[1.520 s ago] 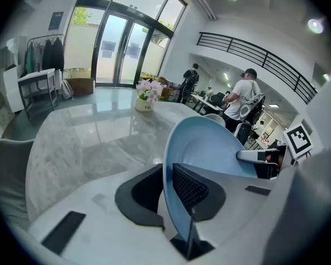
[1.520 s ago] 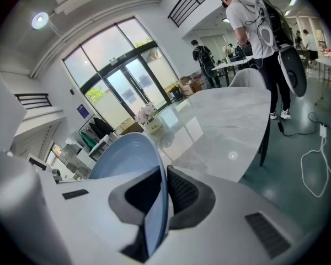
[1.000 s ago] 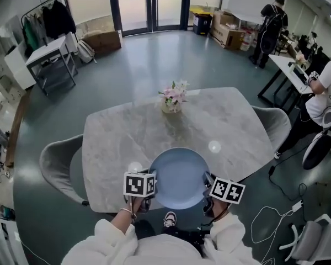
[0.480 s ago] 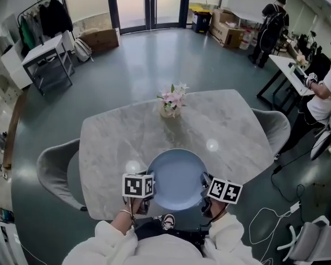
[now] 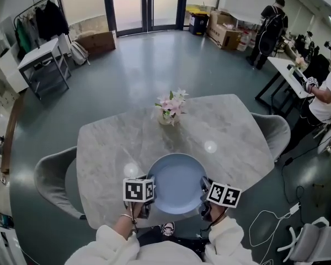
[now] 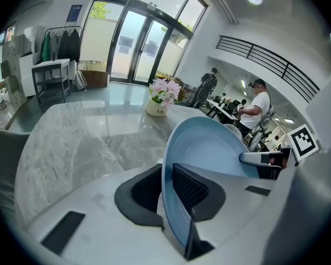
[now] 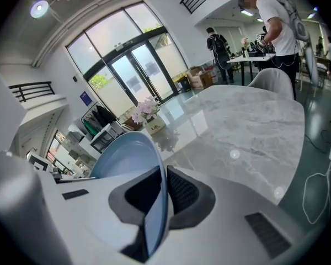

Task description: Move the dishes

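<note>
Your left tool (image 5: pixel 148 197) and right tool (image 5: pixel 205 196) each grip the plate (image 5: pixel 177 184) rim at the counter (image 5: pixel 116 142) near edge; placing it remains.

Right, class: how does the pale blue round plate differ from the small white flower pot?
The pale blue round plate is wide, shallow and empty; the small white flower pot is narrow and holds pink flowers. The plate is gripped at opposite rims by the left gripper and right gripper; the pot stands untouched. The plate is at the grey marble table's near edge, the pot farther back. Both are round.
</note>
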